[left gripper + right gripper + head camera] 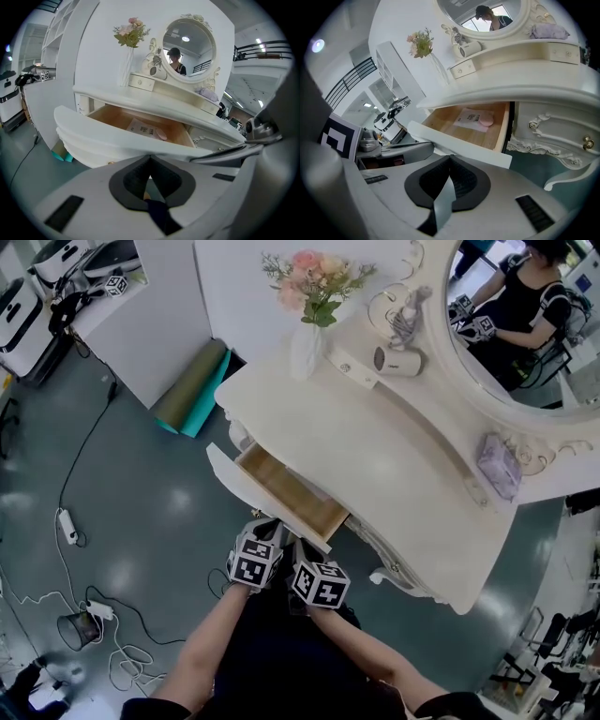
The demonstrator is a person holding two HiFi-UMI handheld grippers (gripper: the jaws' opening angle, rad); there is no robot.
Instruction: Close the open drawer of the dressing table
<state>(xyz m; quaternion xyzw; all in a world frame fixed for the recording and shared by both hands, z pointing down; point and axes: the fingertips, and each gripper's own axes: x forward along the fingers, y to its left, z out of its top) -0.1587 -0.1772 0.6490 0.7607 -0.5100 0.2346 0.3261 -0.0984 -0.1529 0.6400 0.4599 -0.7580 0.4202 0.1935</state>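
Two things escape us from the head view: the jaw tips of both tools, tucked under their marker cubes, and the contents of the drawer, where only bare wood shows. Much of the mirror runs off the top right edge. In the gripper views we make out a printed sheet and a small pink round piece lying on the drawer floor toward its far right. The print is too small to read, and we cannot say what the pink piece is.

The left gripper has its jaws brought together at the tips with nothing between them. Through the gap behind the tips we see only dark cloth. The right gripper is likewise closed and empty, with grey floor showing through its gap. Both sit side by side just near of the drawer front, the left one's tips right under its lower rim. We cannot tell whether either touches it.

The drawer stands well out from the left part of the dressing table, toward us. On the tabletop, far from the grippers, are a vase of flowers, a hair dryer and a lilac pouch.
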